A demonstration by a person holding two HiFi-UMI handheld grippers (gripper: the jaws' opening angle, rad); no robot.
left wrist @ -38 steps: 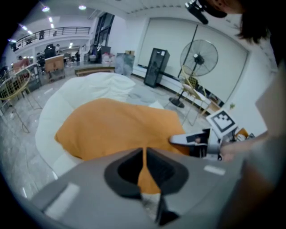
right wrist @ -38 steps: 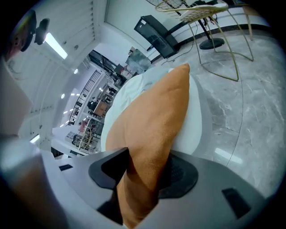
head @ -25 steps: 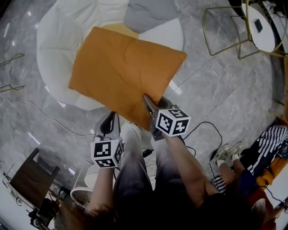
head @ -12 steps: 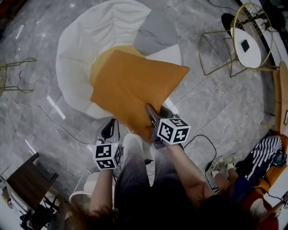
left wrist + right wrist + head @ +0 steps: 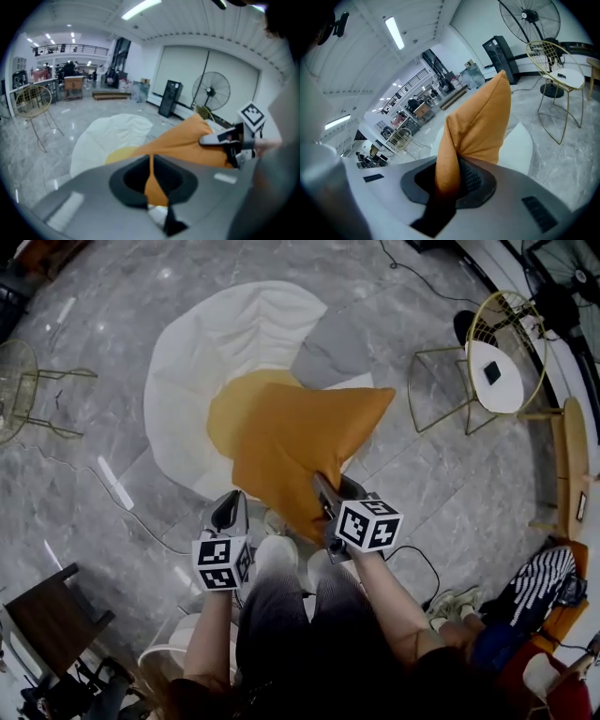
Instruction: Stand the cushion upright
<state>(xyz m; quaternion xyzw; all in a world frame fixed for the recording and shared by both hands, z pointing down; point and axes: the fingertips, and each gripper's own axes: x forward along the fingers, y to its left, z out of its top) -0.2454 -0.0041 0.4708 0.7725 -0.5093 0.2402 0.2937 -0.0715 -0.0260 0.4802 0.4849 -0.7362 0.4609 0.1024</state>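
Observation:
The orange cushion (image 5: 300, 442) hangs tilted in the air above a round white seat (image 5: 216, 352) with a yellow pad (image 5: 225, 413). My right gripper (image 5: 328, 491) is shut on the cushion's near corner; its jaws have just been closing tighter on the fabric. In the right gripper view the orange cloth (image 5: 483, 122) rises out from between the pads (image 5: 471, 178). My left gripper (image 5: 230, 510) is a little left of the cushion's lower edge, jaws together, touching nothing. Through its thin slit (image 5: 151, 173) the cushion (image 5: 187, 140) and the right gripper (image 5: 225, 138) show beyond.
A grey cushion (image 5: 333, 348) lies at the seat's far side. A gold wire side table (image 5: 497, 362) stands at the right and a wire chair (image 5: 19, 381) at the left. A dark wooden table (image 5: 47, 615) is at the bottom left. A person sits on the floor (image 5: 534, 587) at the right.
Both grippers have risen. The cushion has come up off the seat with the right gripper, uncovering the yellow pad, and now hangs more steeply.

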